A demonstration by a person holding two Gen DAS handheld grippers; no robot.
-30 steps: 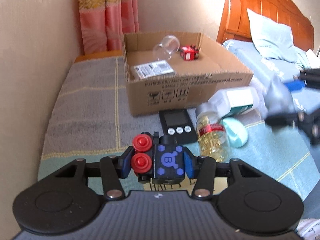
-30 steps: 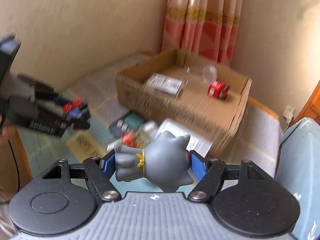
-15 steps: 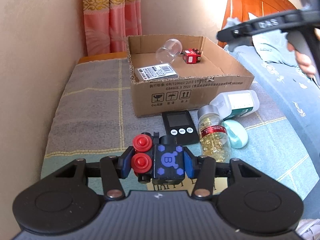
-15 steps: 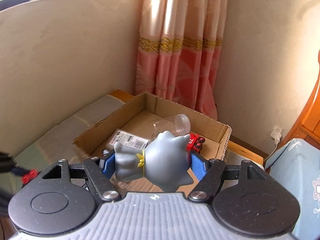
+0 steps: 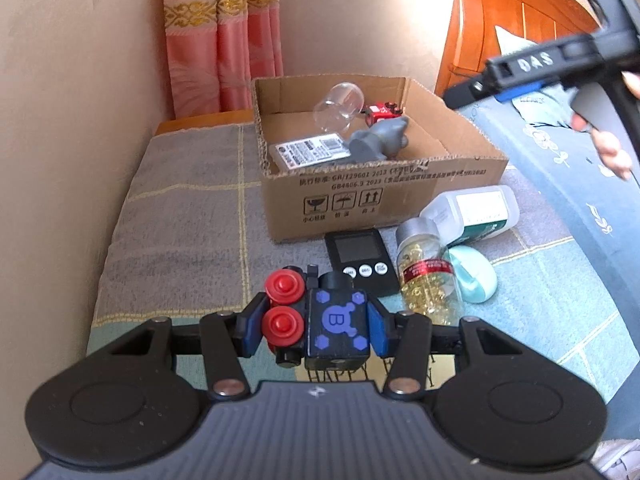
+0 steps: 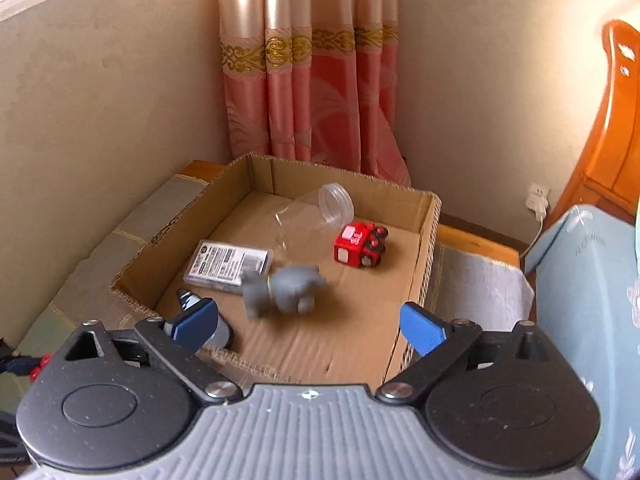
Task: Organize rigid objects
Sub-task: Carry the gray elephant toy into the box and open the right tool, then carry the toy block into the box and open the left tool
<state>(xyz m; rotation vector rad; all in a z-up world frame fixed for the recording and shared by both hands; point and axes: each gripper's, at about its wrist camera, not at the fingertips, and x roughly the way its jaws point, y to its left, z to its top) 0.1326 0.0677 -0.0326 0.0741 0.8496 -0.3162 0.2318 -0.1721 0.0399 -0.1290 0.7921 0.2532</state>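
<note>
The left gripper [image 5: 316, 326] clamps a black toy block with red knobs [image 5: 318, 320], well short of the cardboard box [image 5: 380, 196], which lies straight ahead past the black timer [image 5: 360, 262]. The right gripper [image 6: 308, 324] hangs spread and empty above the box's near edge; the grey figurine [image 6: 282, 290] lies inside, beside the red toy truck [image 6: 360, 244].
</note>
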